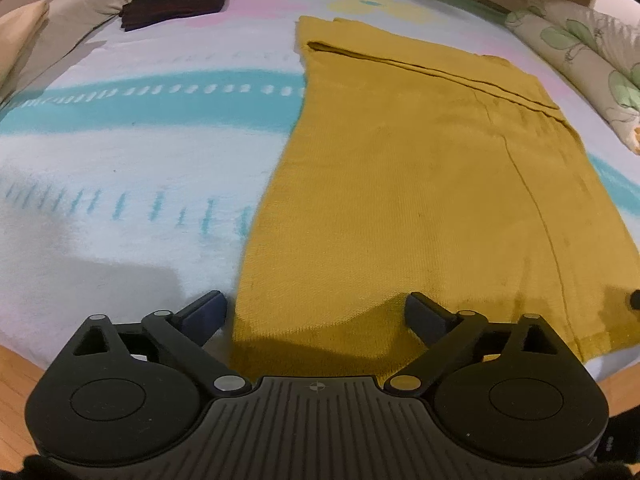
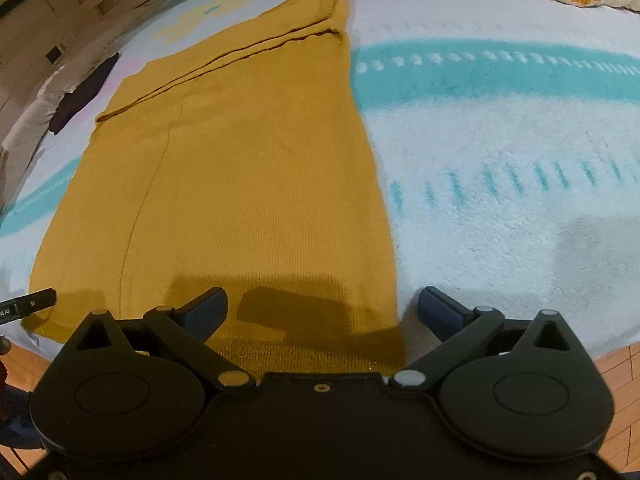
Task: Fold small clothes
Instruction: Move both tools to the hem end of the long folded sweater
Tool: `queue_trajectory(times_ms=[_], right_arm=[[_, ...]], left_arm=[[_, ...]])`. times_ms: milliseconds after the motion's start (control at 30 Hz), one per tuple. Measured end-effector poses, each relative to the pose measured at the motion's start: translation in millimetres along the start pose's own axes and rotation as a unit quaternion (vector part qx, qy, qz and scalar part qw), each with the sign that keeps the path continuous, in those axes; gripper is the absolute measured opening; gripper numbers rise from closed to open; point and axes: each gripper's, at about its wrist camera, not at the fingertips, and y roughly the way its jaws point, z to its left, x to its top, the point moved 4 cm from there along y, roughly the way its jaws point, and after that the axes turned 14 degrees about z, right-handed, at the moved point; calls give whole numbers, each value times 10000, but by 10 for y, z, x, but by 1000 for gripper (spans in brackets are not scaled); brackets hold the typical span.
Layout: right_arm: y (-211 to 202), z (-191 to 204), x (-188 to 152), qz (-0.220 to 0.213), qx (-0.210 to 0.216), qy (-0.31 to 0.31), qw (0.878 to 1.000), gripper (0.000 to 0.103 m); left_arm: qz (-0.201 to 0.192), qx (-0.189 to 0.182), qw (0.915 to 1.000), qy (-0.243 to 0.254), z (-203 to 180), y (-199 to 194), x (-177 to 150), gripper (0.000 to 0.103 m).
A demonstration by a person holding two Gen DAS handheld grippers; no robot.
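A mustard-yellow knit garment (image 1: 420,184) lies flat on the bed, its sides folded in to a long strip; it also shows in the right wrist view (image 2: 248,168). My left gripper (image 1: 316,312) is open, hovering over the garment's near left corner at the hem. My right gripper (image 2: 320,308) is open over the near right corner of the hem. A tip of the left gripper (image 2: 28,302) shows at the left edge of the right wrist view. Neither gripper holds anything.
The bed has a fluffy white blanket with teal and pink stripes (image 1: 120,168). A folded dark garment (image 1: 176,4) lies at the far left. Pillows (image 1: 592,56) line the far right side. Wooden floor (image 2: 616,364) shows below the bed edge.
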Motion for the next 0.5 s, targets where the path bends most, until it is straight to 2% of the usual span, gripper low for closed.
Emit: queue_trajectory(times_ms=[33,500], right_arm=[[-5,-9,2,-27,40,15,10000,103],[-37,-44,40,-100,199,37,9997,103]], left_arm=[[-1,-19,10000,27,-5,9,2,102],[-21,-203,9996,180,15,9,22,101]])
